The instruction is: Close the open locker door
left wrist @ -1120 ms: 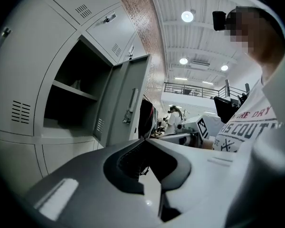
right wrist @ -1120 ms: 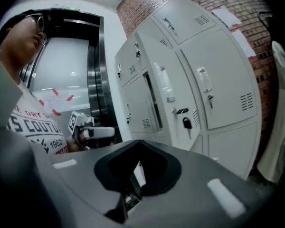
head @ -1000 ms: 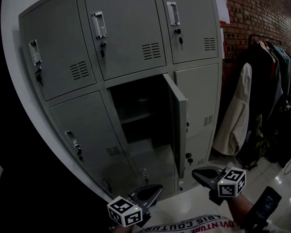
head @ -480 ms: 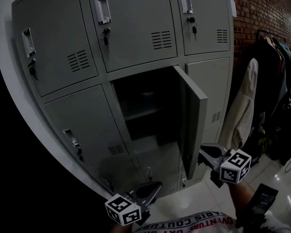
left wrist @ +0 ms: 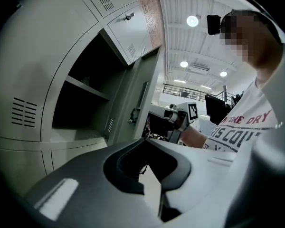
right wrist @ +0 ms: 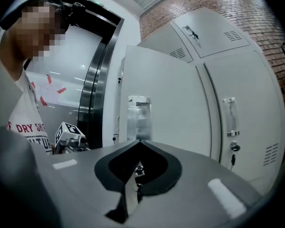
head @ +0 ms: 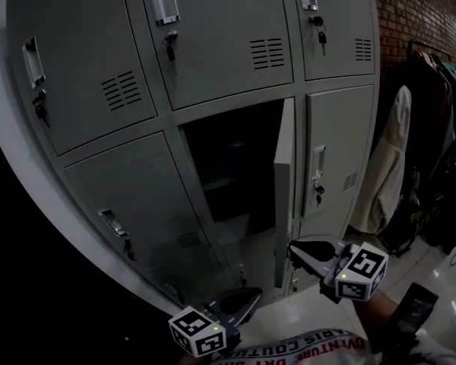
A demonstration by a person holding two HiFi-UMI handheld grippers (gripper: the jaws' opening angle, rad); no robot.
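The grey locker bank [head: 129, 204] has one open compartment [head: 232, 162] in its middle column. Its door [head: 283, 181] stands out towards me, nearly edge-on in the head view. My right gripper [head: 295, 249] is shut and empty, on the door's outer side near its lower part. In the right gripper view the tips [right wrist: 140, 141] sit just below the door's handle [right wrist: 139, 113]; I cannot tell whether they touch. My left gripper [head: 251, 295] is shut, empty and held low in front of the lockers. In the left gripper view [left wrist: 145, 139] it faces the open compartment [left wrist: 83, 101].
Shut lockers surround the open one, and the neighbour to its right has a handle and key [head: 317, 169]. A clothes rack with a white garment [head: 395, 158] stands at the right before a brick wall [head: 418, 14]. Glossy floor [head: 448, 276] lies below.
I have come closer to the lockers. The right gripper has moved left, onto the door's outer side. The door showed its inner face before and now shows almost edge-on. The left gripper has barely moved.
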